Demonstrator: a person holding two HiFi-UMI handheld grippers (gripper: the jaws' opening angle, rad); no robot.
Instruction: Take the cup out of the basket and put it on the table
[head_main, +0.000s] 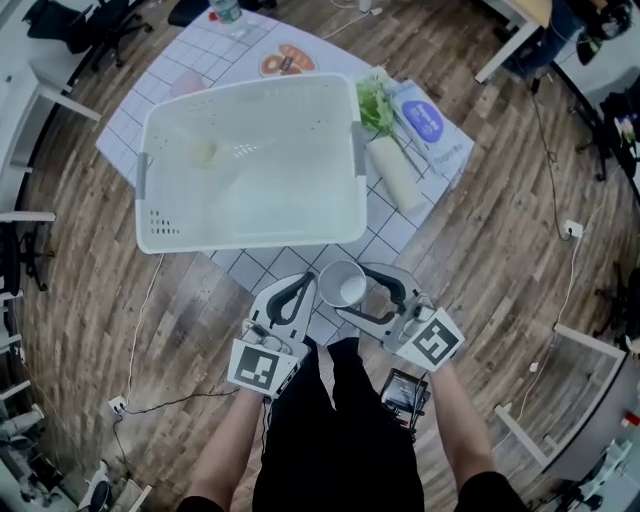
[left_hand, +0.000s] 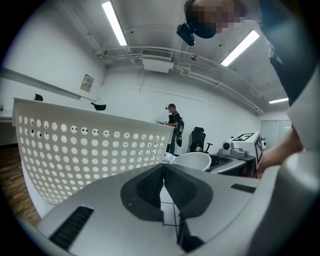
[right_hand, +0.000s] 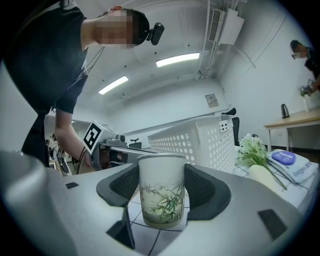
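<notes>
Right hand-held gripper (right_hand: 161, 195) clamps the bamboo-print paper cup (head_main: 343, 284) upright between both pads, so it won't tip at set-down. Cup is outside the white perforated basket (head_main: 250, 238), just in front of its near wall, low over the checked desk (head_main: 392, 232); contact unclear. Left hand-held gripper (left_hand: 163, 169) sits alongside, jaws together, empty. Both point roughly level, forearms close to the body.

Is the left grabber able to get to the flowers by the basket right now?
Probably not directly: the basket and the cup held by the right gripper stand between it and the flowers.
</notes>
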